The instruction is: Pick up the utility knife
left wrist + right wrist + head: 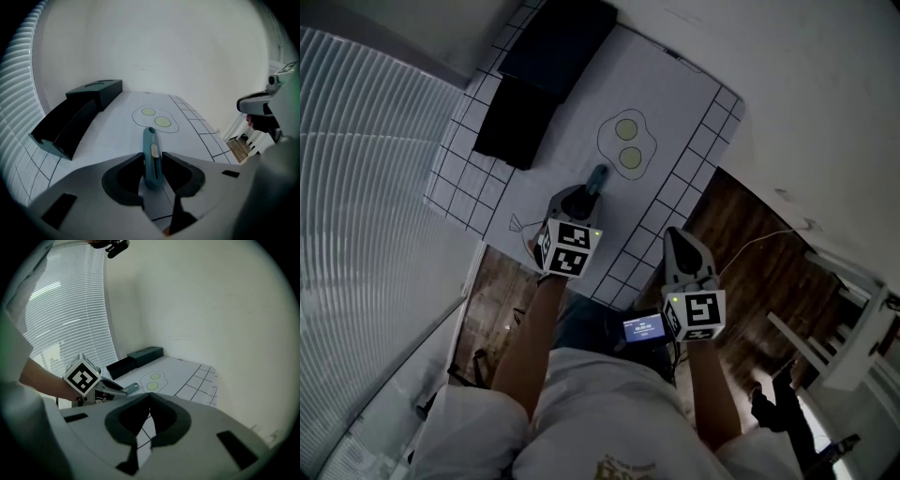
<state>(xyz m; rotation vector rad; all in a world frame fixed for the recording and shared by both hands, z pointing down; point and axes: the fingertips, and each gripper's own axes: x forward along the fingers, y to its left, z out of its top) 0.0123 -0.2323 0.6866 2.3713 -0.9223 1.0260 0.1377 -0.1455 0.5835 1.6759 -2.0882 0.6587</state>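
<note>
Found utility knife (151, 140) flat on gridded mat (117, 136), near end pinched by left gripper (153, 158), long axis along jaws, nose toward egg drawing (155, 119). Right gripper (149, 397) pressed together, empty.

The left gripper (587, 193) and the right gripper (675, 236) are smooth pale grey shells with dark grey, curved fingers (123, 174) and black rectangular slots. Each carries a white cube (567, 249) printed with black square markers, with a small green light at one corner. The person wears a white short-sleeved shirt (609, 412).
</note>
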